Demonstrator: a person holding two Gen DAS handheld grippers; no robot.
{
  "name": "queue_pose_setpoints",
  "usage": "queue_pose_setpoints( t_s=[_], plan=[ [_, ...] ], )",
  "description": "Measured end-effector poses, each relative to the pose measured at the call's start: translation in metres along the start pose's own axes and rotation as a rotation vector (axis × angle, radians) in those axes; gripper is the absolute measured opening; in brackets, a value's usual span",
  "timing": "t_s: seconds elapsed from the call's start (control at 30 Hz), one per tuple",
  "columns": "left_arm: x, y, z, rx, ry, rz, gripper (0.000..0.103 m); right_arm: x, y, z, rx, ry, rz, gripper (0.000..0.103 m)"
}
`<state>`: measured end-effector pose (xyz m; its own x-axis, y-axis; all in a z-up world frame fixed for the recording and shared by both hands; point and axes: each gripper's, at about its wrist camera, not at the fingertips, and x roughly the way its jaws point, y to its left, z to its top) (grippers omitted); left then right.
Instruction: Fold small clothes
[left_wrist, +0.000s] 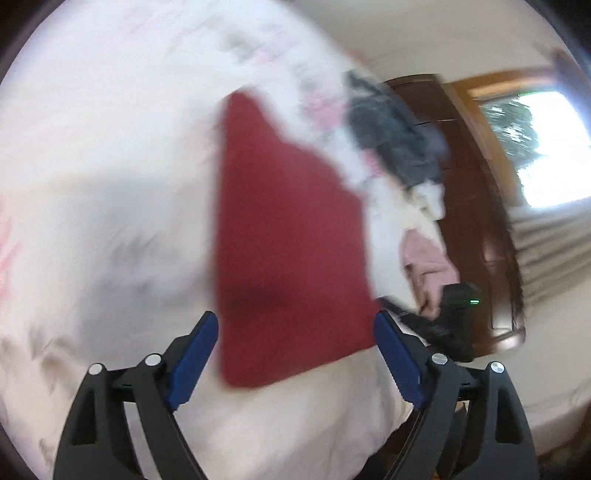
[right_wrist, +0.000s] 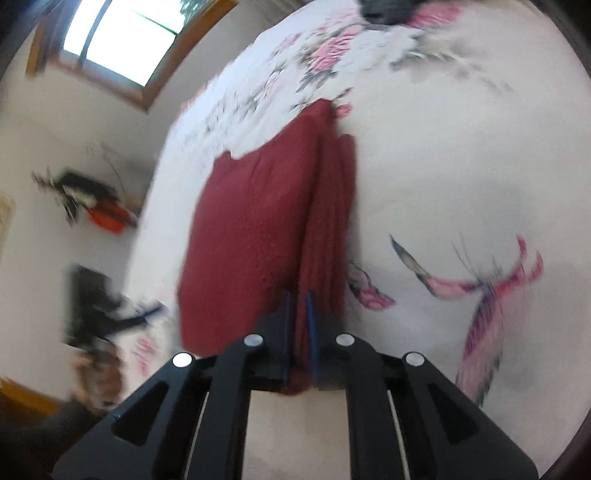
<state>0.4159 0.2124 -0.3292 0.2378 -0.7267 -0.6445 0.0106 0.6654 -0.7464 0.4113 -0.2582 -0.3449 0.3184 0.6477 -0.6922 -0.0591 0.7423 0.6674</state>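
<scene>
My right gripper (right_wrist: 298, 295) pinches the folded red cloth (right_wrist: 258, 229) on the floral bedsheet (right_wrist: 461, 147); left gripper (left_wrist: 295, 325) spread, empty above it. Mid-fold, I judge; next: lay the edge flat, release.

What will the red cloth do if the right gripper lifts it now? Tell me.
The red cloth would likely droop: it already bunches into soft folds at the right gripper. It looks light. Its nubbly weave probably resists slipping. The left gripper is open, so one side would hang.
</scene>
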Motion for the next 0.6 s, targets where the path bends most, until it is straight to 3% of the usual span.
queue_pose_setpoints(
  t_s=[0.07,0.13,0.3,0.6],
  plan=[
    [0.006,0.017,0.000,-0.045,0.033,-0.007,0.086,-0.007,-0.012,-0.008,0.062,-0.002,0.049,0.037],
    [0.015,0.028,0.002,-0.064,0.054,-0.006,0.086,-0.013,-0.021,-0.014,0.117,-0.006,0.094,0.044],
    [0.054,0.033,0.009,-0.060,0.181,-0.067,0.085,-0.021,-0.027,-0.009,0.185,-0.009,0.170,0.050],
    [0.096,0.000,0.014,-0.001,0.306,-0.091,0.084,0.005,-0.029,-0.011,0.201,0.018,0.188,0.050]
  ],
)
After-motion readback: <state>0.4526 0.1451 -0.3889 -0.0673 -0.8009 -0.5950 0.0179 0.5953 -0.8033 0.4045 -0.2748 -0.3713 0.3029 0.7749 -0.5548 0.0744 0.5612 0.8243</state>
